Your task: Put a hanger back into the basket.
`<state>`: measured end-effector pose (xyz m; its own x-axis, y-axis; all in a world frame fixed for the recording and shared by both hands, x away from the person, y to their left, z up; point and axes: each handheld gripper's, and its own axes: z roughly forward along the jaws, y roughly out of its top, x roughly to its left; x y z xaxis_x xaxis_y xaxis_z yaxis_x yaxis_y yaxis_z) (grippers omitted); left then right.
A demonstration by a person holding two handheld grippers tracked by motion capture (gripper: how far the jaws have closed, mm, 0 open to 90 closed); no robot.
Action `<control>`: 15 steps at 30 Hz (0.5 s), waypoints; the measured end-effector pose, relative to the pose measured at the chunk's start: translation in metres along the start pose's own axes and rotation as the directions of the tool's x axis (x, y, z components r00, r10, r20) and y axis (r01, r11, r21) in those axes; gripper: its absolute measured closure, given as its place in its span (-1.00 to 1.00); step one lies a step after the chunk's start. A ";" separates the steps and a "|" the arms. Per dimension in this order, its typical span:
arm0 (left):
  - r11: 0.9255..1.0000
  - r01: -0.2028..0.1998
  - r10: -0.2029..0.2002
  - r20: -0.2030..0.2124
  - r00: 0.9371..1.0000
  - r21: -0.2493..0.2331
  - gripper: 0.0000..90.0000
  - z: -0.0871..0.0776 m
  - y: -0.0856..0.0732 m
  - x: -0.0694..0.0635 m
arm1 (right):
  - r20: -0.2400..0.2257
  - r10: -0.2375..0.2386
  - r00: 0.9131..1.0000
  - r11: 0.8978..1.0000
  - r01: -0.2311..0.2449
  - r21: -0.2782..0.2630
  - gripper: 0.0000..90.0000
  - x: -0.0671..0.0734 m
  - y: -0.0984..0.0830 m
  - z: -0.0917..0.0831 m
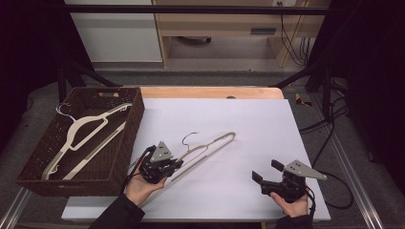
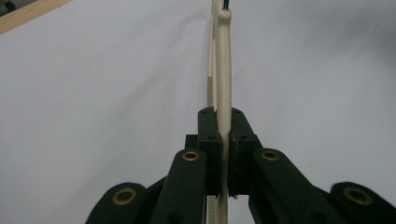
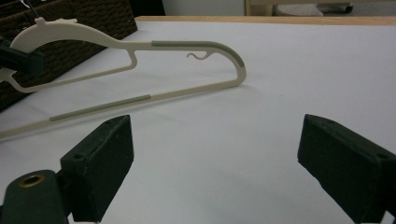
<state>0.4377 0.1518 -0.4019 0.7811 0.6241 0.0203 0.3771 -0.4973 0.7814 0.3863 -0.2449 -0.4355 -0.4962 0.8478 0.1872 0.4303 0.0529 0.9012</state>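
A cream plastic hanger (image 1: 215, 143) with a thin wire hook lies slanted on the white sheet (image 1: 248, 119), its far end resting on the sheet. My left gripper (image 1: 174, 164) is shut on the hanger's near arm; in the left gripper view the pads (image 2: 236, 149) press on the cream bar (image 2: 224, 70) from both sides. My right gripper (image 1: 266, 171) hovers at the sheet's front right, apart from the hanger, open with nothing between its jaws. The right gripper view has the hanger (image 3: 187, 44) ahead of the wide-spread pads (image 3: 107, 158).
A dark wicker basket (image 1: 131, 129) stands at the left, partly over the sheet's edge, with another cream hanger (image 1: 81, 131) lying in it. The wooden table edge (image 1: 210, 92) runs behind the sheet. Cables trail off the table's right side.
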 end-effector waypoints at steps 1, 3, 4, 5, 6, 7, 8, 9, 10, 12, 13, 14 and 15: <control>1.000 0.000 0.000 0.000 1.000 0.000 0.91 0.000 0.000 0.000 | -0.009 -0.005 1.000 1.000 0.005 -0.001 -0.76 0.000 0.000 -0.001; 0.999 0.018 -0.018 0.006 1.000 -0.028 0.91 -0.008 0.001 0.004 | -0.011 -0.014 1.000 1.000 0.014 -0.006 -0.77 0.001 0.000 -0.001; 0.999 0.018 -0.018 0.006 1.000 -0.028 0.91 -0.008 0.001 0.004 | -0.011 -0.014 1.000 1.000 0.014 -0.006 -0.77 0.001 0.000 -0.001; 0.998 0.027 -0.026 0.011 1.000 -0.058 0.91 -0.018 0.003 0.006 | -0.017 -0.019 1.000 1.000 0.019 -0.005 -0.79 0.001 0.000 -0.001; 0.997 0.030 -0.029 0.010 1.000 -0.071 0.91 -0.023 0.005 0.007 | -0.019 -0.024 1.000 1.000 0.024 -0.004 -0.80 0.001 0.000 -0.001; 0.996 0.029 -0.029 0.007 1.000 -0.082 0.91 -0.027 0.006 0.007 | -0.018 -0.027 0.999 1.000 0.027 -0.004 -0.80 0.002 0.000 -0.001; 0.995 0.032 -0.032 0.008 0.999 -0.096 0.91 -0.033 0.008 0.008 | -0.019 -0.028 0.999 1.000 0.028 -0.004 -0.81 0.002 0.000 -0.001; 0.993 0.035 -0.035 0.007 0.999 -0.111 0.91 -0.039 0.009 0.009 | -0.018 -0.029 0.999 1.000 0.029 -0.005 -0.82 0.003 0.000 -0.001; 0.991 0.037 -0.036 0.011 0.999 -0.127 0.91 -0.044 0.011 0.010 | -0.016 -0.034 0.999 0.999 0.034 -0.005 -0.82 0.003 0.000 -0.001; 0.988 0.037 -0.034 0.020 0.999 -0.149 0.91 -0.056 0.015 0.012 | -0.020 -0.040 0.999 0.999 0.040 -0.011 -0.84 0.003 0.001 -0.002; 0.985 0.046 -0.043 0.027 0.999 -0.165 0.91 -0.061 0.016 0.013 | -0.018 -0.041 0.999 0.999 0.041 -0.015 -0.85 0.003 0.001 -0.003; 0.983 0.048 -0.044 0.031 0.999 -0.176 0.91 -0.065 0.017 0.014 | -0.019 -0.045 0.999 0.999 0.045 -0.016 -0.85 0.003 0.001 -0.003; 0.981 0.053 -0.047 0.036 0.998 -0.189 0.91 -0.070 0.019 0.015 | -0.017 -0.047 0.999 0.999 0.046 -0.015 -0.86 0.003 0.002 -0.004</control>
<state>0.4219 0.1942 -0.3434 0.7797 0.6249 -0.0393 0.3177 -0.3407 0.8849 0.3825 -0.2442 -0.4319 -0.5289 0.8350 0.1517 0.3954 0.0843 0.9146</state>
